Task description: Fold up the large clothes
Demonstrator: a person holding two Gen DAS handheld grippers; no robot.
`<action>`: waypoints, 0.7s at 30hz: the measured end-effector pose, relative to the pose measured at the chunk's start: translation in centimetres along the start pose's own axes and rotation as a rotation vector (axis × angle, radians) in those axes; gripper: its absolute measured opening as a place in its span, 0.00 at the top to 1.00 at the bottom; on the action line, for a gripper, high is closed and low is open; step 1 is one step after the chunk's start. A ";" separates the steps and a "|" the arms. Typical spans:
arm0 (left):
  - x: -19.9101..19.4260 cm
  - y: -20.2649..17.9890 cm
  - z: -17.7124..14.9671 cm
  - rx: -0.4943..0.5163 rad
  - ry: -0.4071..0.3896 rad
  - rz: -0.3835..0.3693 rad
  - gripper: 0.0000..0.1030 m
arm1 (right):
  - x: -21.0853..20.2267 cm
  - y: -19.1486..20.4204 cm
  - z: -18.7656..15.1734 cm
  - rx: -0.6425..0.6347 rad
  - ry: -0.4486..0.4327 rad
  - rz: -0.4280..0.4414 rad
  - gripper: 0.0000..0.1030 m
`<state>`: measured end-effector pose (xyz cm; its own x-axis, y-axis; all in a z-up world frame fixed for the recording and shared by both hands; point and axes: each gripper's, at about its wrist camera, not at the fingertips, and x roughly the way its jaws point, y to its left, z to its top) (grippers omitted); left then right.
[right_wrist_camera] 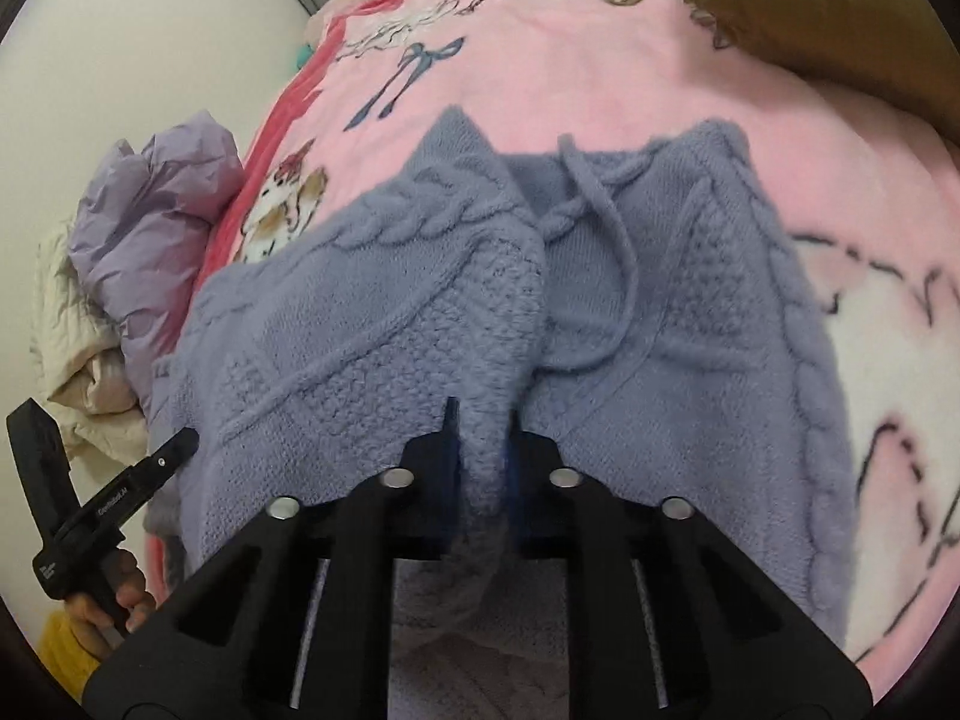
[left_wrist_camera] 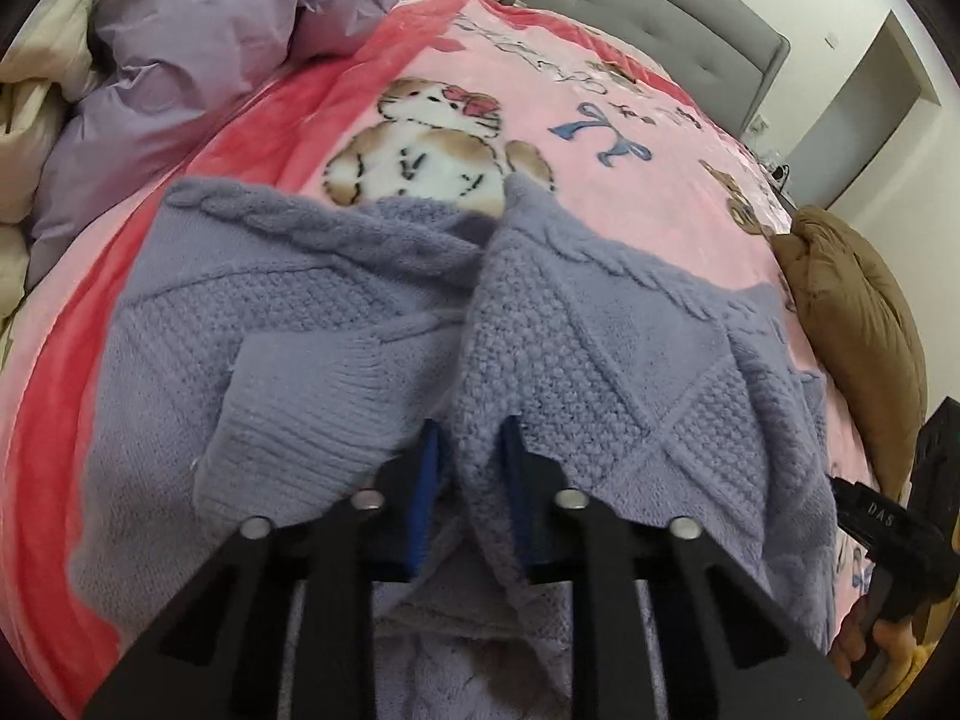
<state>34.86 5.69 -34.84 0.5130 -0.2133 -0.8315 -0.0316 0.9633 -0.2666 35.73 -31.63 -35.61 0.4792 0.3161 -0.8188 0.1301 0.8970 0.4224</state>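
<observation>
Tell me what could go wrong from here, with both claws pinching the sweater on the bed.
1. Each claw, left and right, pinches only a narrow ridge of the lavender cable-knit sweater; the thick knit could slip out or stretch on lifting.
2. The loose sleeve cuff lies bunched beside the left claw and may get trapped in the fold.
3. The drawstring lies loose across the knit and could snag or end up crooked.
</observation>
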 end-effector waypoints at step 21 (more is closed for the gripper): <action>0.5 0.8 -1.0 0.150 -0.023 0.011 0.95 | 0.5 -2.1 -1.0 -0.087 0.053 -0.170 0.94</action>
<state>34.25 6.24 -35.93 0.5333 -0.2002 -0.8219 0.0900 0.9795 -0.1801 34.86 -33.08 -37.30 0.4099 0.1718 -0.8958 0.1283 0.9615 0.2431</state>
